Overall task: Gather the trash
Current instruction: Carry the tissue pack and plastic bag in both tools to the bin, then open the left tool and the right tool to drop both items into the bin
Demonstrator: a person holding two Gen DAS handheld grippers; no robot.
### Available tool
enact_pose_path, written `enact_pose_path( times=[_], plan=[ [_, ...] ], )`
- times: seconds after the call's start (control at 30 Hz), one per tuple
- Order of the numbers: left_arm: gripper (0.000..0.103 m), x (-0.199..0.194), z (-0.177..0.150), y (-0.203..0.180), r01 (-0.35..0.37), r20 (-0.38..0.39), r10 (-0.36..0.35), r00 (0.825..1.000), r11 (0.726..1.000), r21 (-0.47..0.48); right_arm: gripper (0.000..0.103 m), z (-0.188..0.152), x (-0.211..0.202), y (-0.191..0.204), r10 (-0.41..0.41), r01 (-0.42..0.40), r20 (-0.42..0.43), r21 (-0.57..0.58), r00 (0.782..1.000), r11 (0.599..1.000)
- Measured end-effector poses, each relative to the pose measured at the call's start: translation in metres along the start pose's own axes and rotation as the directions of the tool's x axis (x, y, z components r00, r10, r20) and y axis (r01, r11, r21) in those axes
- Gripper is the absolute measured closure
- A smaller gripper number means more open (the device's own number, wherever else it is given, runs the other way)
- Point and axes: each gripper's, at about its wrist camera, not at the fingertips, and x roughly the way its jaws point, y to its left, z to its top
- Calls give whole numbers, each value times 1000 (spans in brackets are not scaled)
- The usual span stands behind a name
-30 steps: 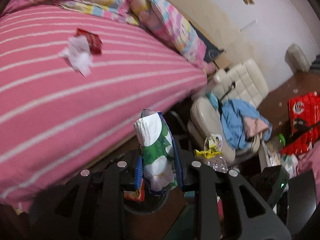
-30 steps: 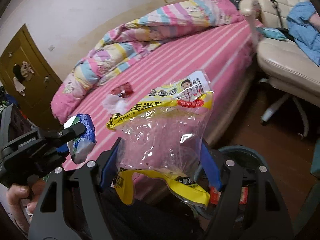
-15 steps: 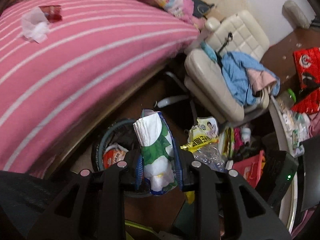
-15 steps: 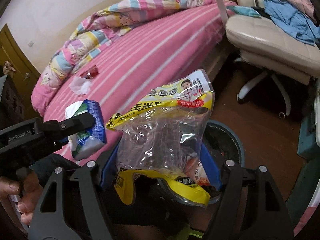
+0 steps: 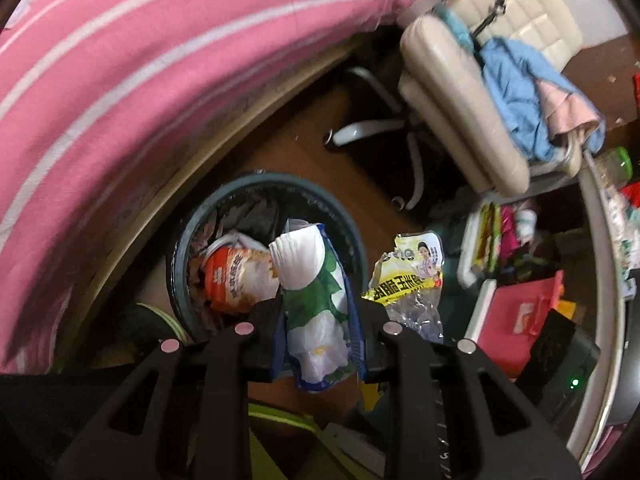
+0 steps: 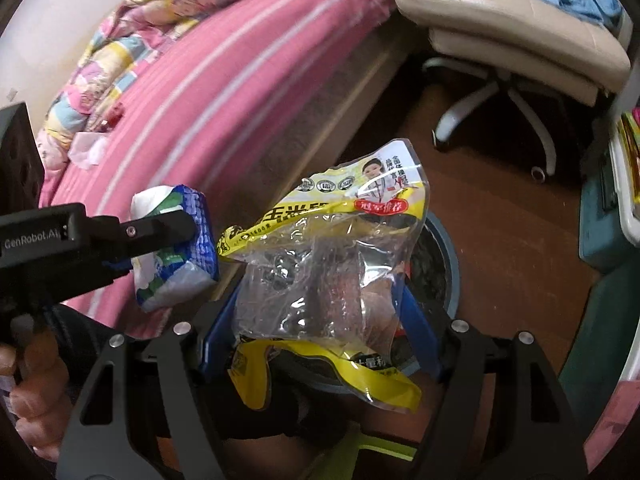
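**A:** Grippers first, L one?

**B:** L gripper [image 5: 319,326] has its fingers [image 5: 260,316] clamped on a tissue pack [image 5: 316,296], green/white print w/ blue edging. White tissue pokes out the top end. Pack sits upright betw. the pads, right above the trash bin [image 5: 352,236].

**A:** Bin details?

**B:** Round, dark teal rim, on the brown wood floor [image 5: 296,148] just beside the bed [image 5: 132,64]. Inside: an orange/white snack bag [image 5: 236,276] plus dark crumpled stuff, can't tell what.

**A:** R gripper?

**B:** R gripper [image 6: 320,320] fingers [image 6: 416,320] are closed on a clear plastic bag [image 6: 316,272] w/ yellow printed band and red label. Wide grip, blue pads pressing both sides. Bag crumpled, top flap standing up, bottom yellow strip hanging below the fingers. Bin rim visible behind it in R wrist view, so bag's over the bin too.

**A:** Both seen in each cam?

**B:** Yes. Plastic bag shows right of the tissue pack in L view; L gripper w/ pack shows at left in R view, person's hand [image 6: 36,384] on its handle.

**A:** Other trash?

**B:** White crumpled tissue [image 6: 86,152] and a red wrapper [image 6: 114,114] on the pink striped bedsheet, near the bunched quilt [image 6: 132,36]. Well apart from bin.

**A:** Surroundings?

**B:** Cream office chair [image 5: 472,92] w/ blue clothes [image 5: 516,92] draped on it, past the bin.
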Motion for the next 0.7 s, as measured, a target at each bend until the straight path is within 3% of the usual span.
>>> enact_pose_path(
  times=[0.27,0.5,0.7],
  plan=[
    [77,49,7,5,-69,-121,67,990,998,-10,30,-2,32,-13,-54,55,-54,18,997,998],
    [74,70,12,12,-140,-171,135,976,990,-22,26,-3,49,-22,-85,88,-82,36,993,996],
    [56,72,17,10,-144,-156,139,978,989,-20,23,-5,57,-22,-106,110,-97,31,990,993]
  ],
)
